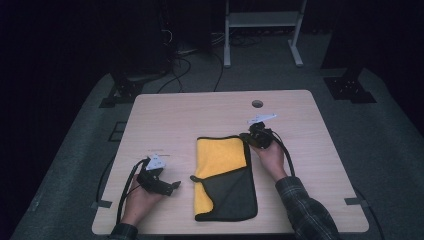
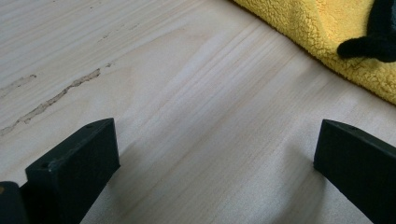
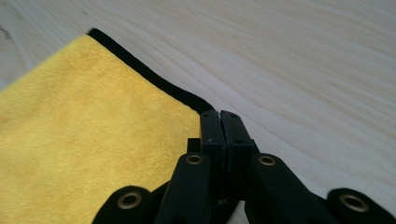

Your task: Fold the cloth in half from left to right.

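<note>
My right gripper [image 3: 220, 116] has its jaws pressed together at the far right corner of the yellow-and-black microfibre cloth [image 1: 220, 157], whether pinching it I cannot tell. My left gripper [image 1: 170, 186] rests wide apart on the wooden table [image 1: 200, 110], just beside the cloth's left edge.

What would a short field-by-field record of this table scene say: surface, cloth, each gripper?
surface: light wooden table
cloth: yellow towel with black trim, partly folded, dark side showing at its near part
left gripper: jaws wide apart, over bare wood left of the towel
right gripper: jaws closed at the towel's far right corner; whether they pinch the edge is unclear
</note>
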Demonstrator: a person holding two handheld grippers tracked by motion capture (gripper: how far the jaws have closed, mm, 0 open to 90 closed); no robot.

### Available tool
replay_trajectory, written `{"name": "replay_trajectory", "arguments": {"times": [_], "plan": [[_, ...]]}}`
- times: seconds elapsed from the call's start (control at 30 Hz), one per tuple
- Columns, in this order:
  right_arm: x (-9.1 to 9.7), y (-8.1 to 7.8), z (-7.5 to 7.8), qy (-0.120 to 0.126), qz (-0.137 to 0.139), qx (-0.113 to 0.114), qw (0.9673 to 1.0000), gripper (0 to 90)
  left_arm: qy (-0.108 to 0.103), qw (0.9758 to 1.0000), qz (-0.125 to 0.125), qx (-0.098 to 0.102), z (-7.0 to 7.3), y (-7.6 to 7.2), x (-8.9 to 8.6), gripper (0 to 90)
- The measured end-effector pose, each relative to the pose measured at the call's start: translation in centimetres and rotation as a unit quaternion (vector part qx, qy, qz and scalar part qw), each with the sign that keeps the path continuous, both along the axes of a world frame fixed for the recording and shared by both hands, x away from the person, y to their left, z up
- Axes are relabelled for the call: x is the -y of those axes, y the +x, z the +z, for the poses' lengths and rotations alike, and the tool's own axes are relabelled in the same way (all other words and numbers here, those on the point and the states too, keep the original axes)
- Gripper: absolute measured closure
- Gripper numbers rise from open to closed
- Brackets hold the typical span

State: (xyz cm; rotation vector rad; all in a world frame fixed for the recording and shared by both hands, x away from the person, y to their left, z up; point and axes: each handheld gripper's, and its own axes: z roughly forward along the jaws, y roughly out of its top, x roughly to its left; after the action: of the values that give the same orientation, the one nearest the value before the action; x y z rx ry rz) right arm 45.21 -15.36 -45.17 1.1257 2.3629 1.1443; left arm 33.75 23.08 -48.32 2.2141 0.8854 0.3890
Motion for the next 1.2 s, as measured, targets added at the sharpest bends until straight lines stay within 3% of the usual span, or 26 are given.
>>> {"name": "replay_trajectory", "arguments": {"times": [0.17, 0.3, 0.37, 0.43, 0.5, 0.67, 0.87, 1.1, 1.2], "plan": [[-0.2, 0.7, -1.2, -0.025, -0.002, 0.002, 0.9997, 88.3, -0.001, 1.0, 0.002, 0.0, 0.0, 0.0, 0.0, 0.0], [-0.2, 1.0, -1.8, -0.031, -0.007, 0.001, 0.9995, 88.3, -0.001, 1.0, 0.002, 0.0, 0.0, 0.0, 0.0, 0.0], [0.0, 1.1, -1.8, -0.026, -0.01, 0.0, 0.9996, 84.6, 0.0, 1.0, 0.002, 0.0, 0.0, 0.0, 0.0, 0.0], [0.2, 1.0, -1.6, -0.019, -0.014, 0.009, 0.9997, 75.3, -0.001, 1.0, 0.002, 0.0, 0.0, 0.0, 0.0, 0.0], [0.5, 0.7, -0.9, 0.002, -0.009, 0.009, 0.9999, 74.3, 0.0, 1.0, 0.002, 0.0, 0.0, 0.0, 0.0, 0.0], [0.5, -0.9, 0.8, 0.012, 0.018, 0.02, 0.9995, 71.1, -0.001, 1.0, 0.002, 0.0, 0.0, 0.0, 0.0, 0.0], [-0.6, -3.3, 1.7, 0.034, 0.063, 0.013, 0.9973, 67.3, 0.0, 1.0, 0.003, 0.0, 0.0, 0.0, 0.0, 0.0], [-3.4, -5.9, 1.7, 0.026, 0.123, 0.009, 0.992, 65.1, -0.001, 1.0, 0.004, 0.0, 0.0, 0.0, 0.0, 0.0], [-4.7, -6.9, 1.3, 0.023, 0.151, 0.007, 0.9882, 63.6, -0.002, 1.0, 0.004, 0.0, 0.0, 0.0, 0.0, 0.0]]}}
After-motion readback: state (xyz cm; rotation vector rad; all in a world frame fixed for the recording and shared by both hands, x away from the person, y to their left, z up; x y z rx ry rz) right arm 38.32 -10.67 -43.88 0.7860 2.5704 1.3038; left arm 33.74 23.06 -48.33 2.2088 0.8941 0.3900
